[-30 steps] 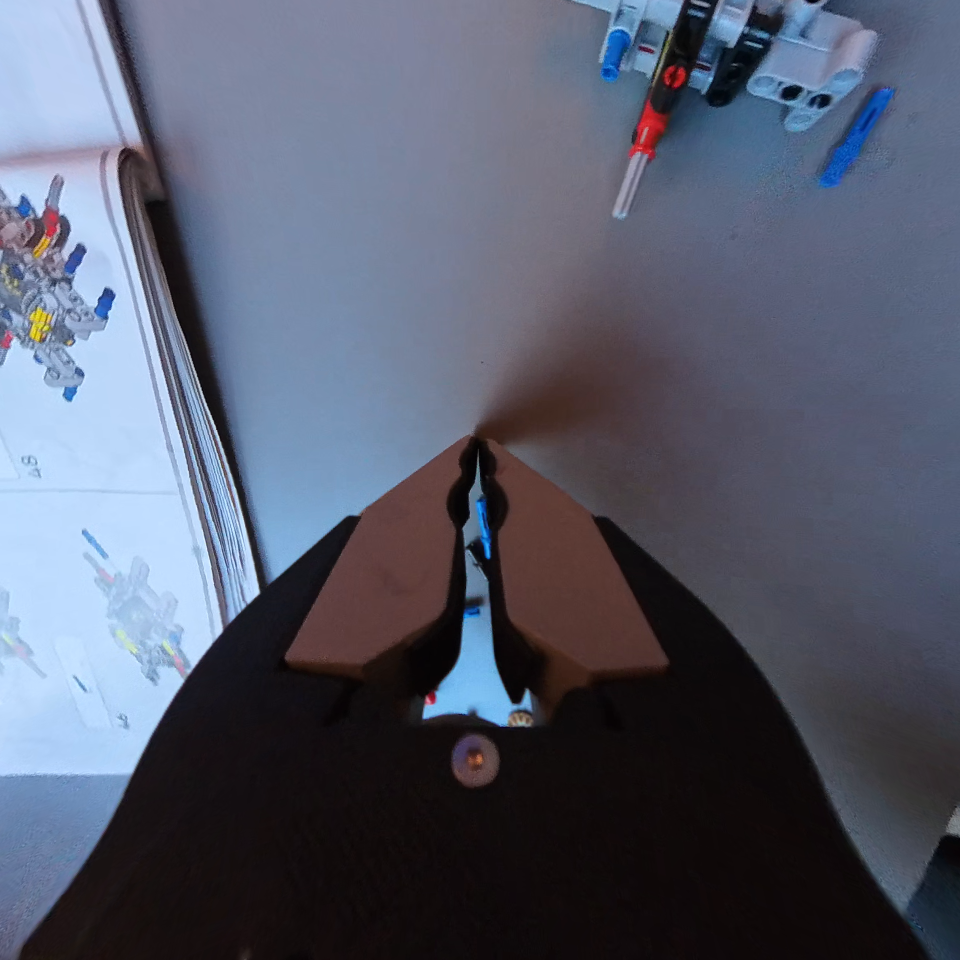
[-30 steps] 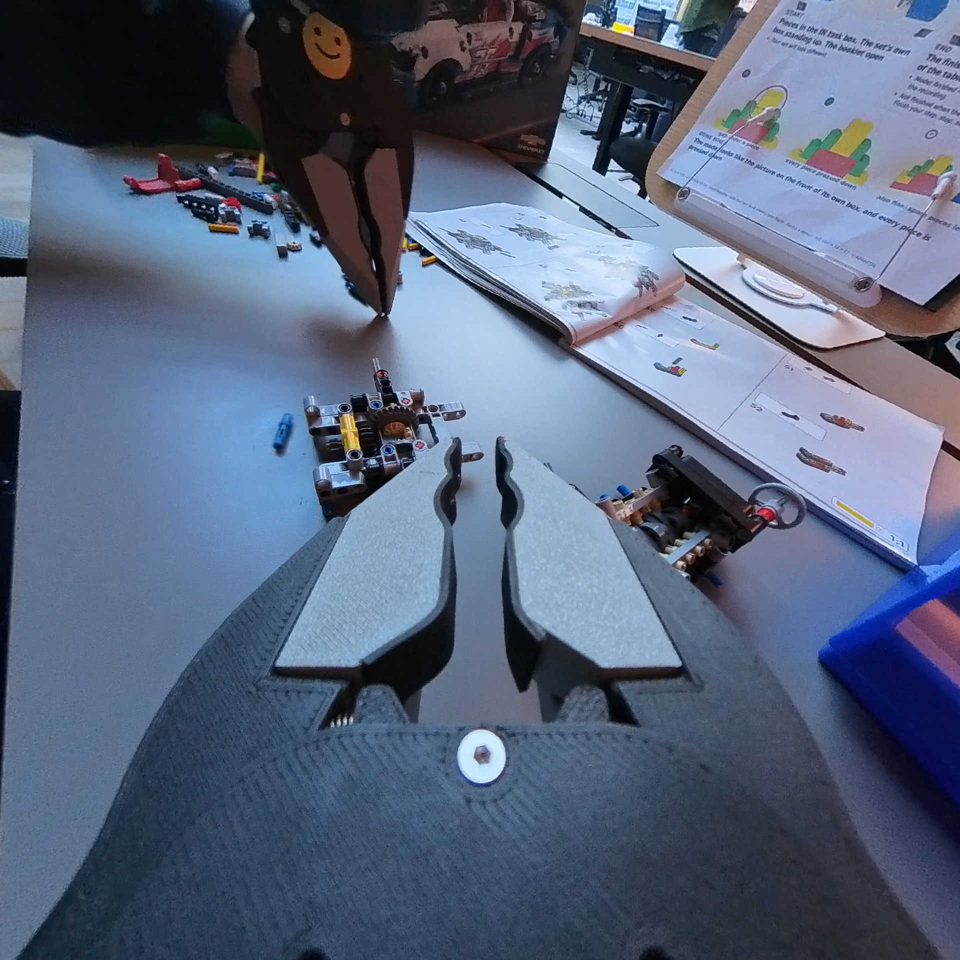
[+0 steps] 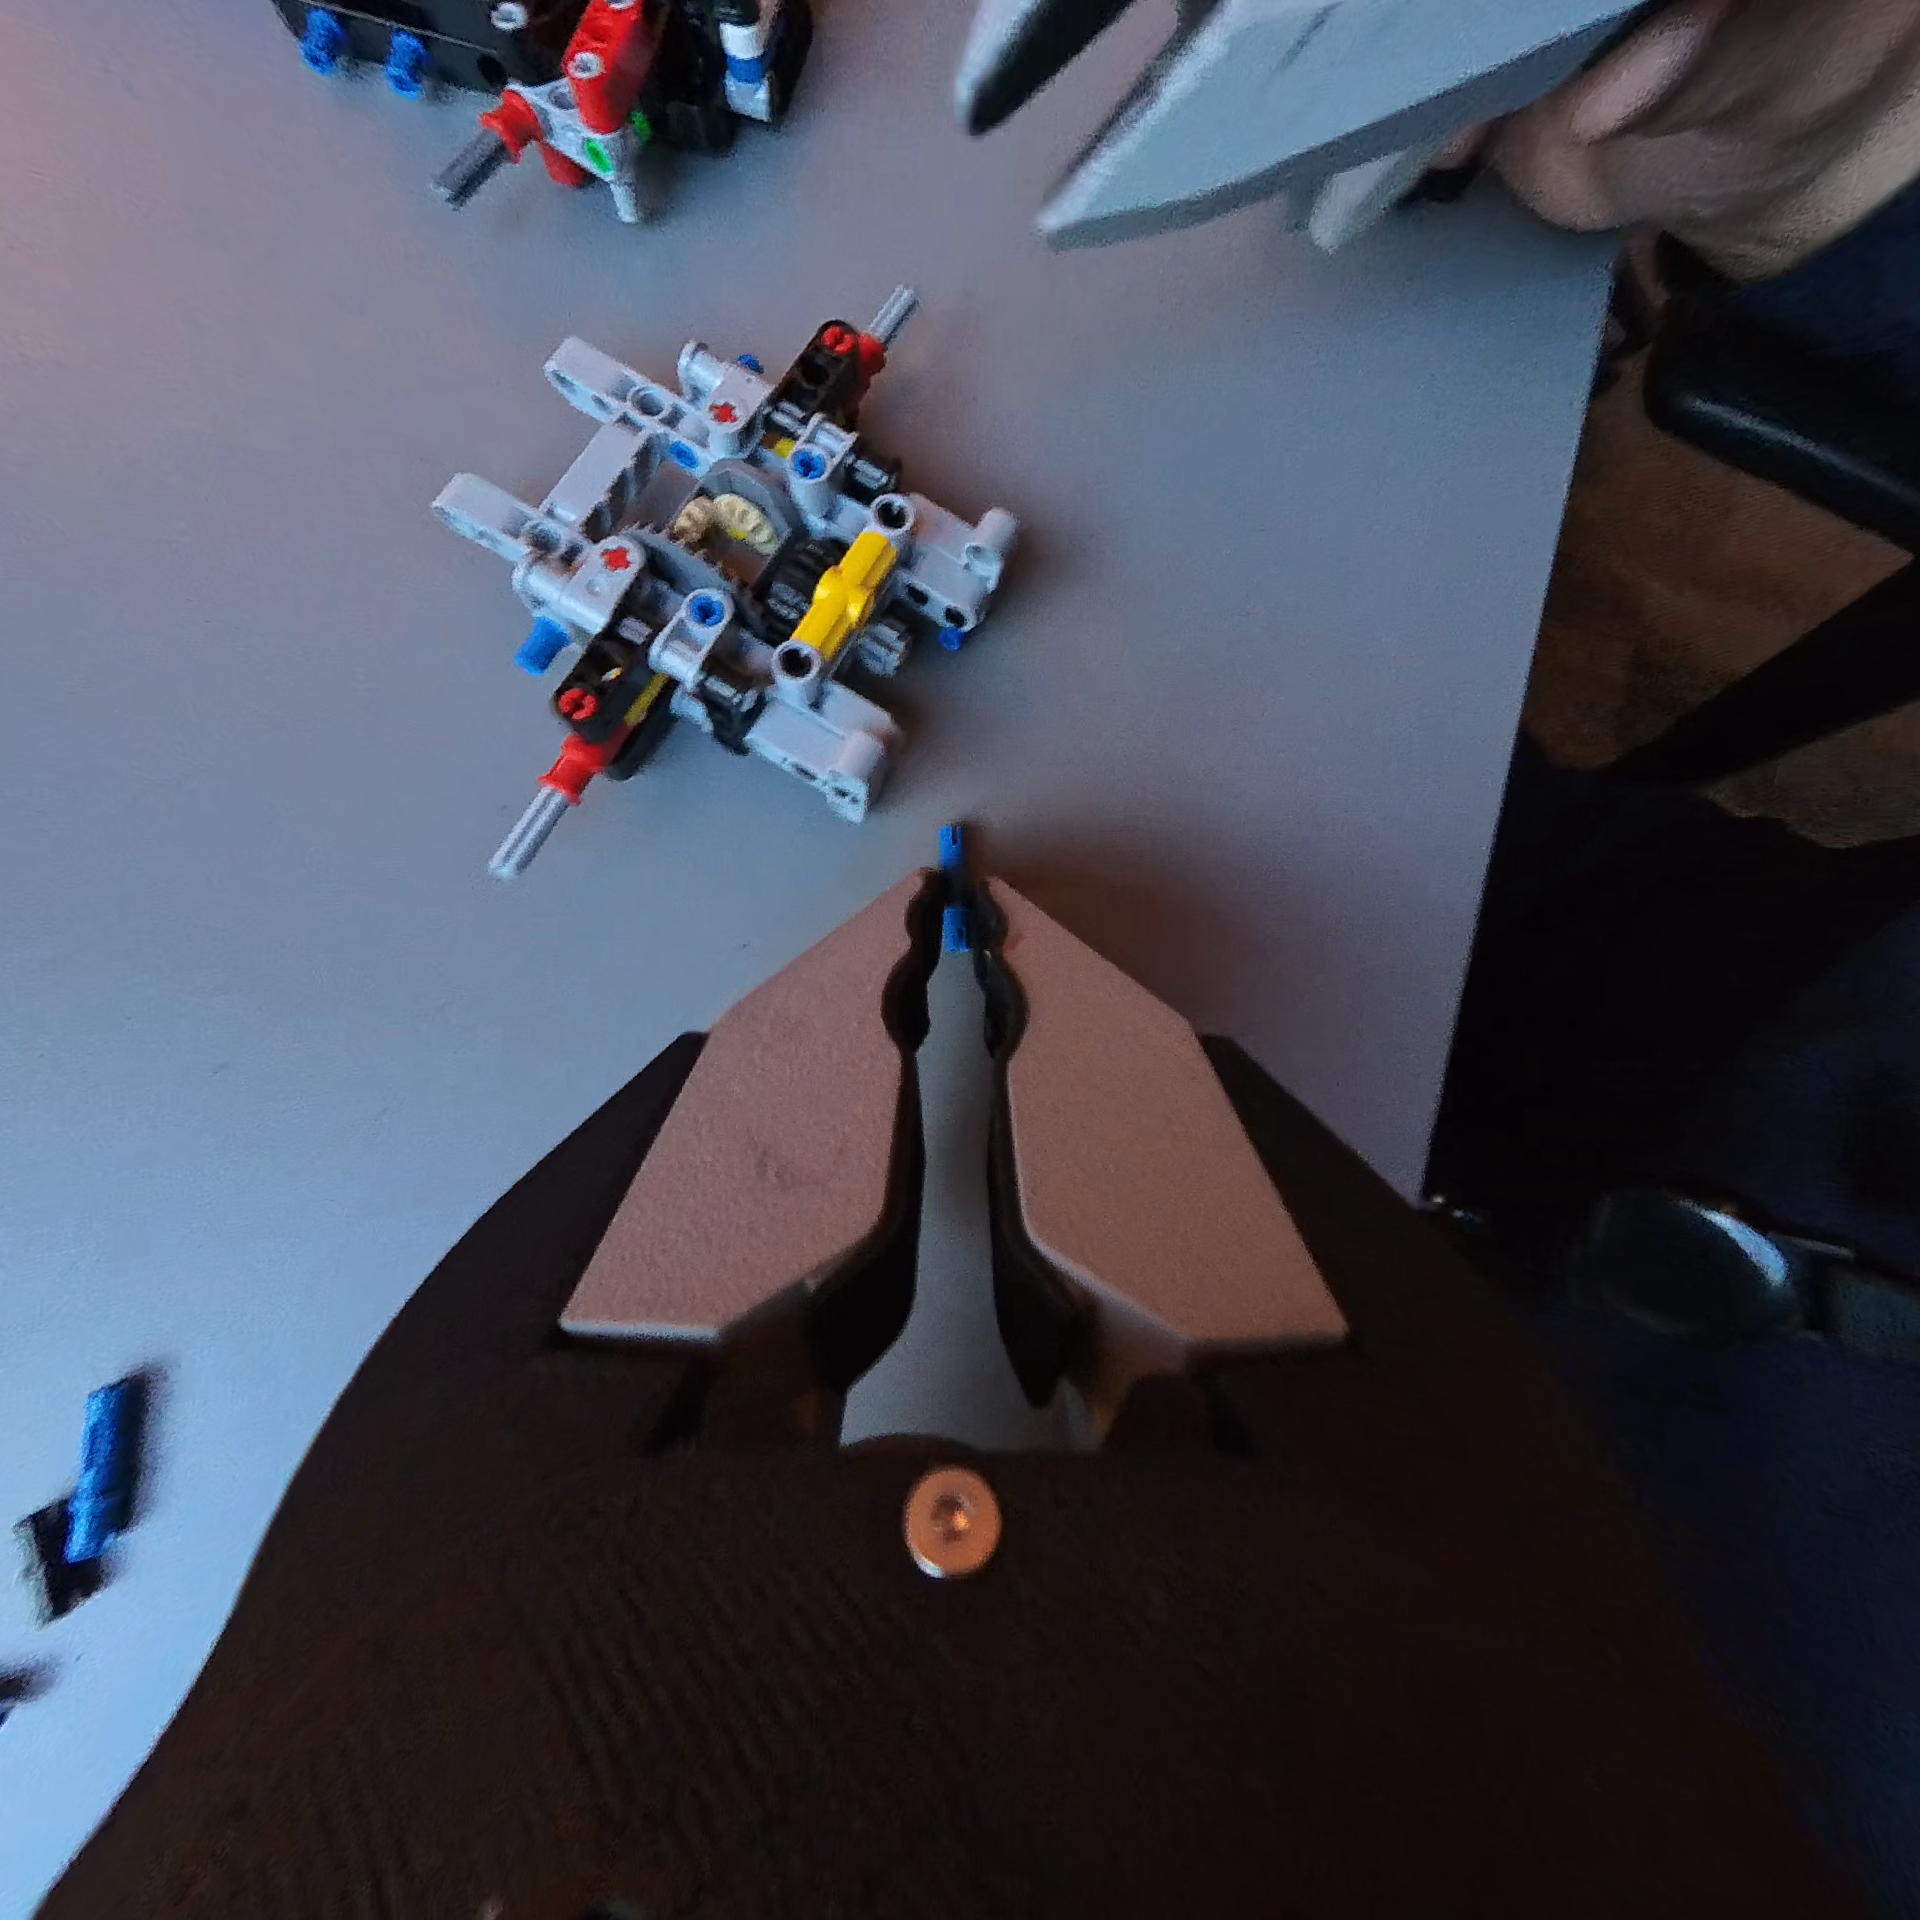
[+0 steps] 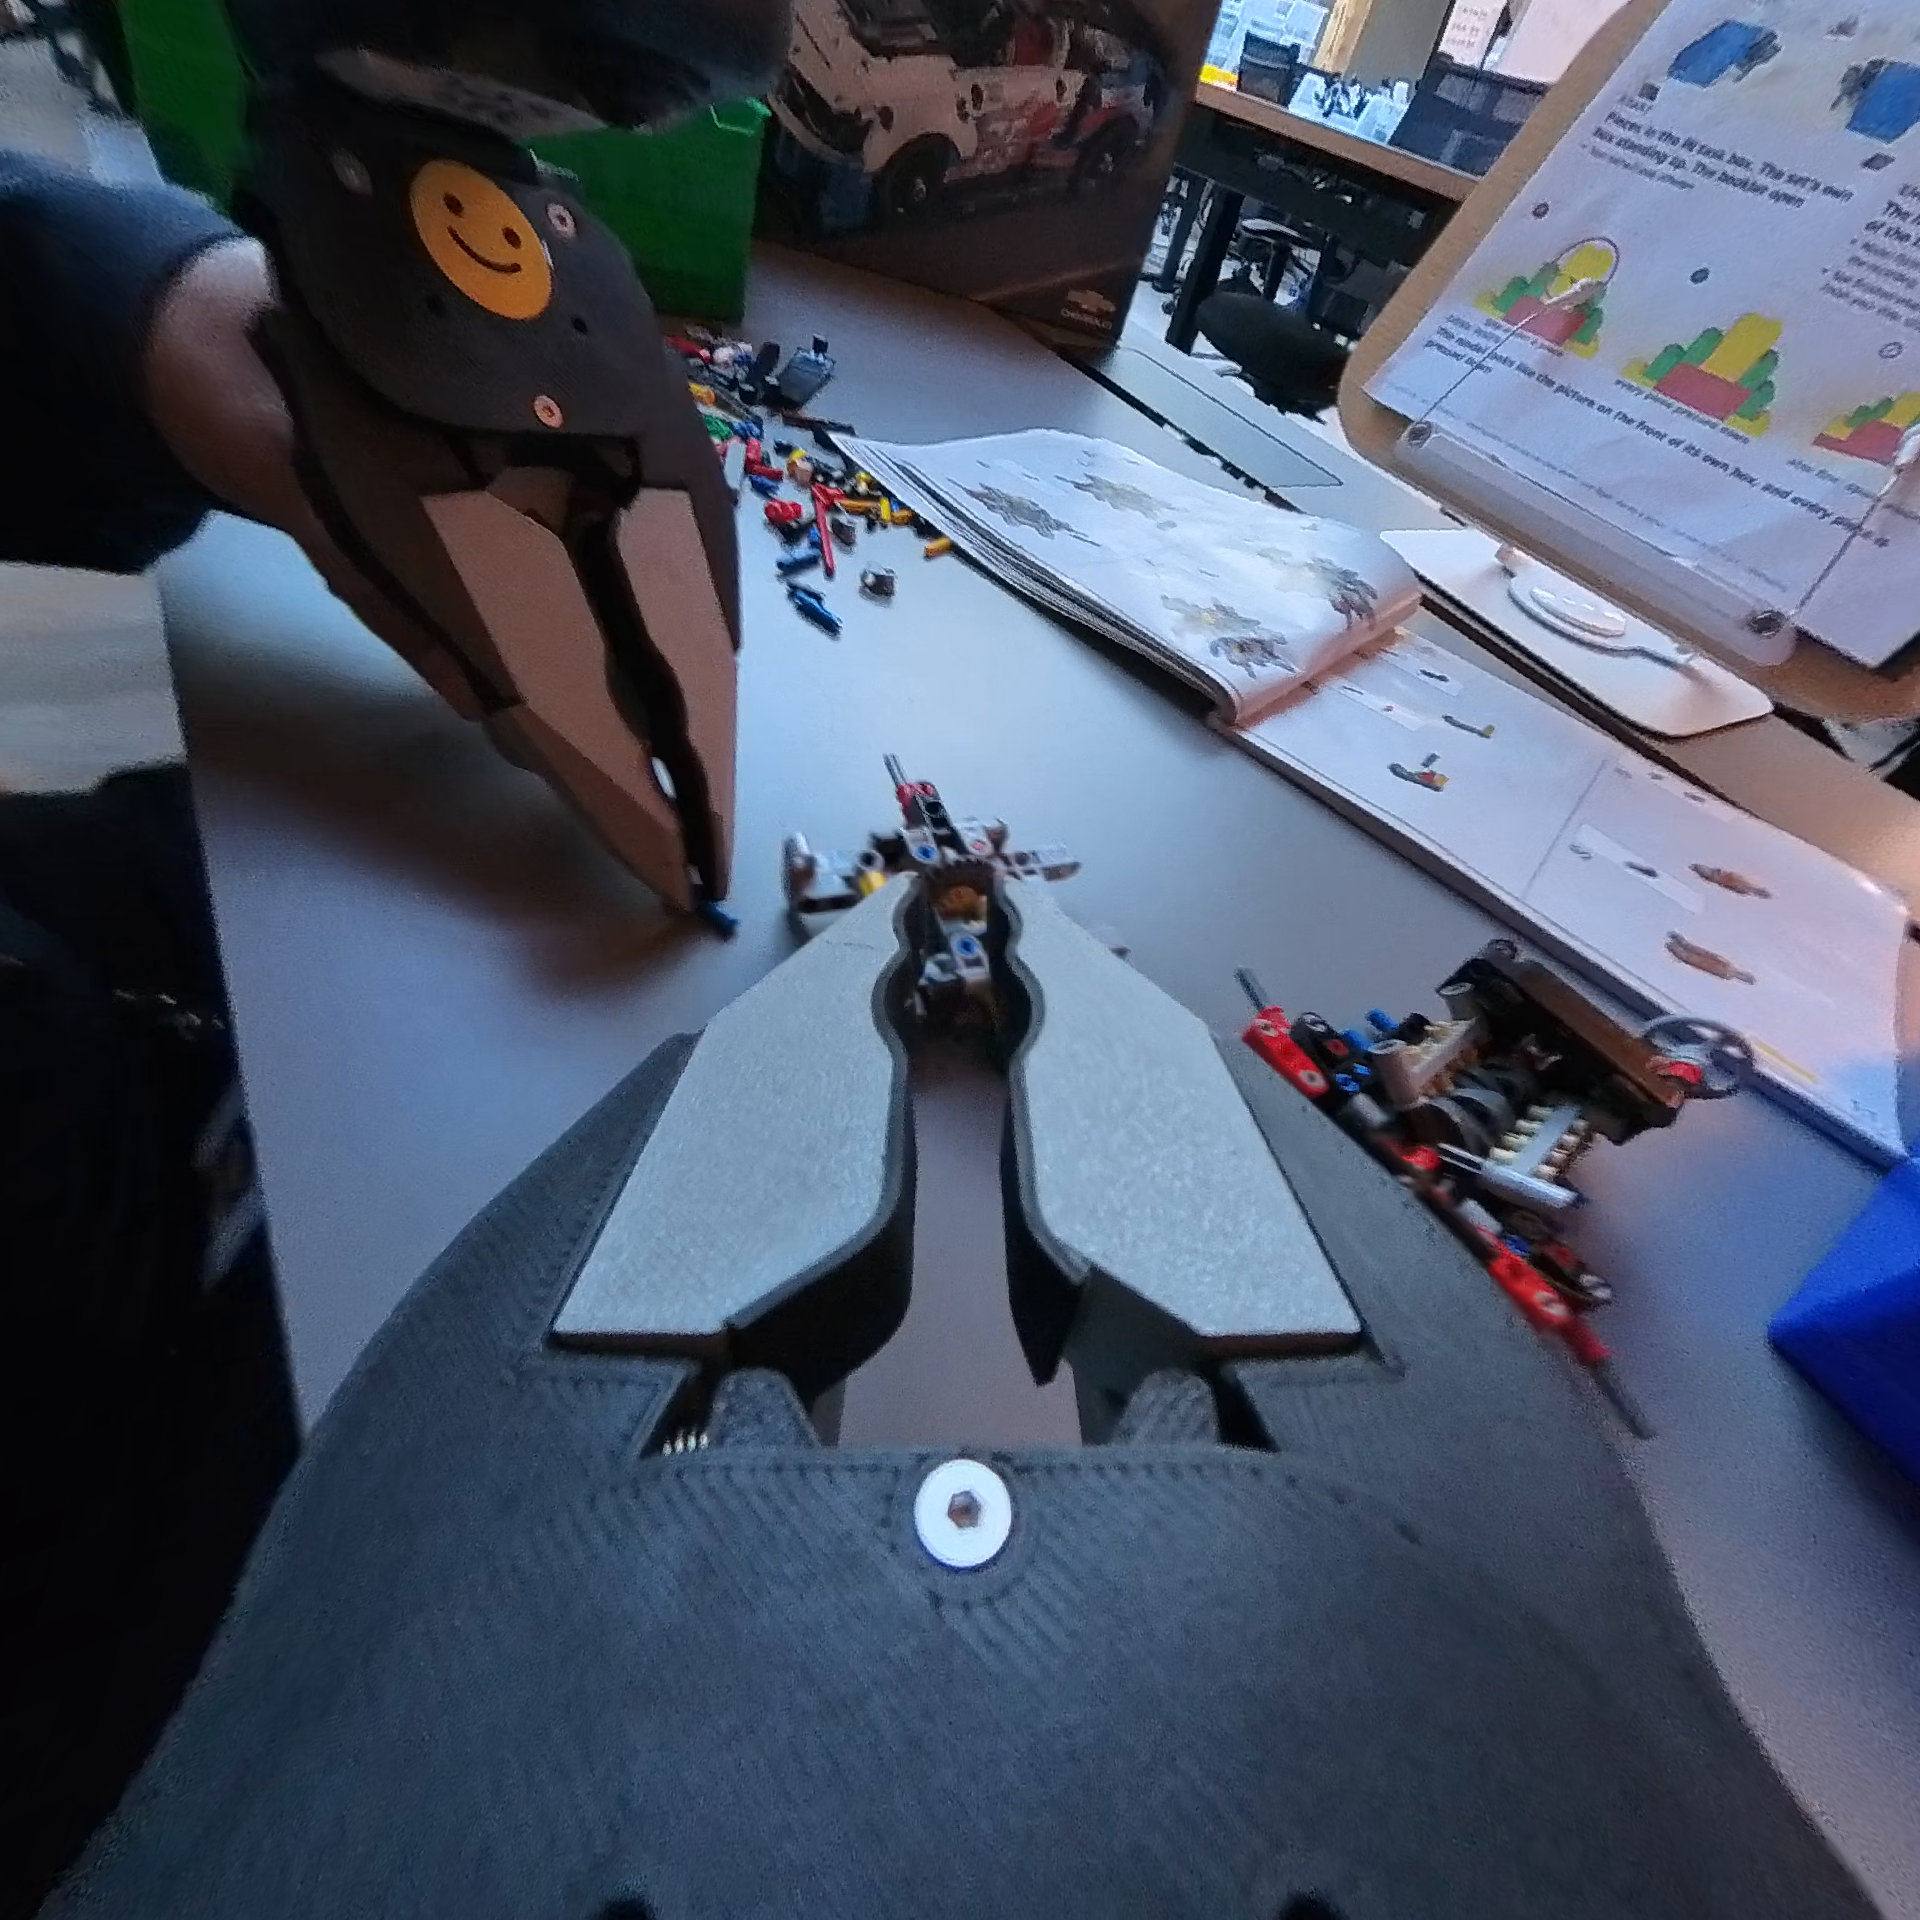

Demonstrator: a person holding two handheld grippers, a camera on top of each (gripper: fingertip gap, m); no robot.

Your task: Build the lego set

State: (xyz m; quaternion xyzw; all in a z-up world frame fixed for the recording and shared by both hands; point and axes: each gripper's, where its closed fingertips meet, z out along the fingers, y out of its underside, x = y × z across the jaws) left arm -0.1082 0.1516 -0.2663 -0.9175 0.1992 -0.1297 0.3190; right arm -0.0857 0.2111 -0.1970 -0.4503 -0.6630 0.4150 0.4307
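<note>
My left gripper [image 3: 954,883] is shut on a small blue pin [image 3: 953,847], tips down at the grey table [image 3: 260,935]. The right wrist view shows the left gripper [image 4: 694,902] with the pin [image 4: 717,918] poking out at the table surface. A grey, black and yellow brick gear assembly [image 3: 727,561] lies just left of the pin. My right gripper [image 4: 958,888] hovers short of the assembly [image 4: 935,847], its fingers a little apart with nothing between the pads. The left wrist view shows the right gripper [image 3: 1039,135] above the table, clear of the assembly.
A second black and red brick assembly [image 4: 1496,1081] lies at the right. An open instruction booklet [image 4: 1143,551], a stand with a printed sheet [image 4: 1662,312], a blue bin [image 4: 1860,1309] and several loose parts [image 4: 810,488] are around. The table edge [image 3: 1538,727] runs close by. Left tips to right tips: about 10 centimetres.
My left gripper has moved from beside the booklet to the blue pin next to the gear assembly and shut on it. My right gripper has come a little nearer the assembly.
</note>
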